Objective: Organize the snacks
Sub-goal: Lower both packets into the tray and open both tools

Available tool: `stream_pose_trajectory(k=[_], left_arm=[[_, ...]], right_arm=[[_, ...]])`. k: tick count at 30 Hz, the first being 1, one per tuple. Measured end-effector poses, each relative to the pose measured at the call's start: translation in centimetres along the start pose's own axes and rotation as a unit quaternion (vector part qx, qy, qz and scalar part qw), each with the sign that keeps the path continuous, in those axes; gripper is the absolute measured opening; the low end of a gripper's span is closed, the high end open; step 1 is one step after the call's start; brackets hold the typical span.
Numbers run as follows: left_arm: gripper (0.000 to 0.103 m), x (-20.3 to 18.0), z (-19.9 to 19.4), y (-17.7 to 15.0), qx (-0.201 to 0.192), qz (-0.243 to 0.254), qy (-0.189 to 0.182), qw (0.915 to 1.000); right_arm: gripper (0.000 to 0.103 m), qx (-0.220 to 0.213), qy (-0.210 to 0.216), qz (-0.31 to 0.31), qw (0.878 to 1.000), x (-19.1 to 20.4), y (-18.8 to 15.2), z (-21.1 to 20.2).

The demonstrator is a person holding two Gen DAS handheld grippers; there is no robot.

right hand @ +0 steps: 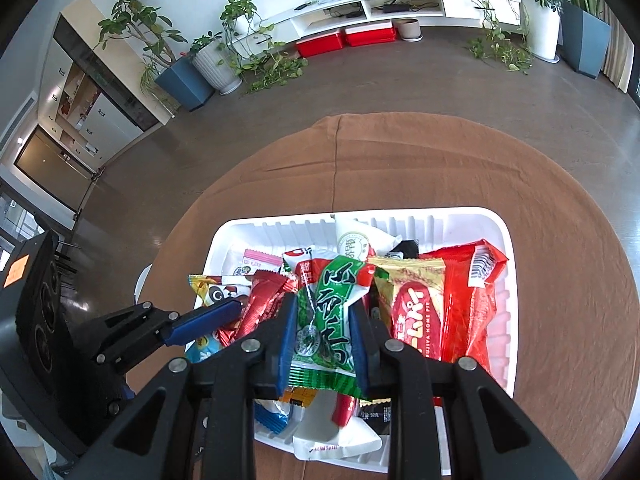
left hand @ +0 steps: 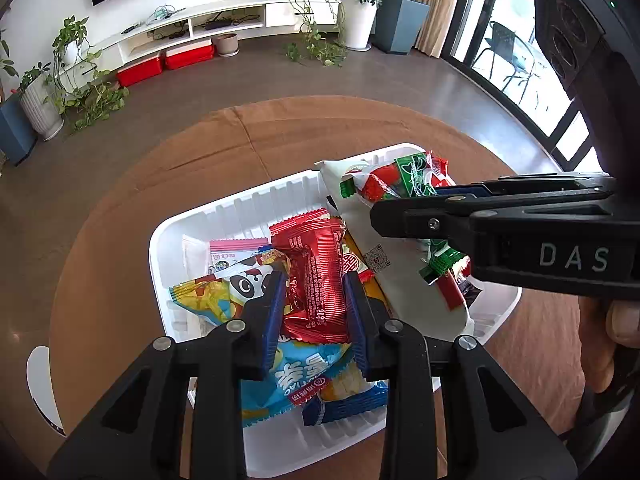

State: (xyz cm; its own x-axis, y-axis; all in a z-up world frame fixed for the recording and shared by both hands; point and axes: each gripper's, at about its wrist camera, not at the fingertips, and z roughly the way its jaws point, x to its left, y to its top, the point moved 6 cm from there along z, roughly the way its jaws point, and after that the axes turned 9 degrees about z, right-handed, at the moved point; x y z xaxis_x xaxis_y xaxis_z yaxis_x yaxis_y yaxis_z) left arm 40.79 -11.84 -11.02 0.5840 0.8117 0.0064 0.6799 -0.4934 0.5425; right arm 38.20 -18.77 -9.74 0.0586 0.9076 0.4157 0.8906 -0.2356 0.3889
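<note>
A white ribbed tray [left hand: 256, 204] [right hand: 460, 216] full of snack packets sits on a round brown-clothed table [left hand: 120, 208]. My left gripper [left hand: 314, 304] is shut on a red foil packet [left hand: 316, 276] over the tray's left part; it also shows in the right wrist view [right hand: 208, 320]. My right gripper [right hand: 324, 328] is shut on a green and white packet [right hand: 328, 312] over the tray's middle; it also shows in the left wrist view [left hand: 404, 208]. Below lie a panda packet [left hand: 240, 284], a blue packet [left hand: 304, 376], a long white pouch [left hand: 404, 284] and a red and gold pie packet [right hand: 416, 308].
A white chair back [left hand: 42, 384] pokes out at the table's left edge. Beyond the table are a dark floor, a white TV cabinet [left hand: 200, 24], red boxes [left hand: 164, 62] and potted plants [right hand: 188, 72]. Glass doors [left hand: 516, 52] stand at the right.
</note>
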Motion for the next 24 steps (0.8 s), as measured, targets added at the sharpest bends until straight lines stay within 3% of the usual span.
stream_pose_trajectory(k=[19,20,21,22,24], left_arm=[[0.032,0.0,0.1,0.2,-0.008,0.003,0.008,0.9999],[0.034,0.0,0.0,0.2,-0.01,0.002,0.009,0.9999],[0.044,-0.1,-0.3,0.1,-0.013,0.001,0.01,0.9999],[0.054,-0.1,-0.7,0.1,-0.018,0.0,0.013,0.9997],[0.062,-0.1,-1.5,0.1,-0.031,-0.003,0.022,0.9993]], right_arm=[[0.031,-0.013,0.0,-0.004,1.0,-0.1,-0.1,-0.6],[0.034,-0.018,0.0,-0.004,1.0,-0.1,-0.1,-0.9],[0.036,-0.022,-0.001,-0.005,1.0,-0.1,-0.1,-1.3],[0.043,-0.027,-0.002,-0.006,1.0,-0.2,-0.2,-1.7],[0.058,-0.045,-0.003,-0.009,0.999,-0.1,-0.2,-2.8]])
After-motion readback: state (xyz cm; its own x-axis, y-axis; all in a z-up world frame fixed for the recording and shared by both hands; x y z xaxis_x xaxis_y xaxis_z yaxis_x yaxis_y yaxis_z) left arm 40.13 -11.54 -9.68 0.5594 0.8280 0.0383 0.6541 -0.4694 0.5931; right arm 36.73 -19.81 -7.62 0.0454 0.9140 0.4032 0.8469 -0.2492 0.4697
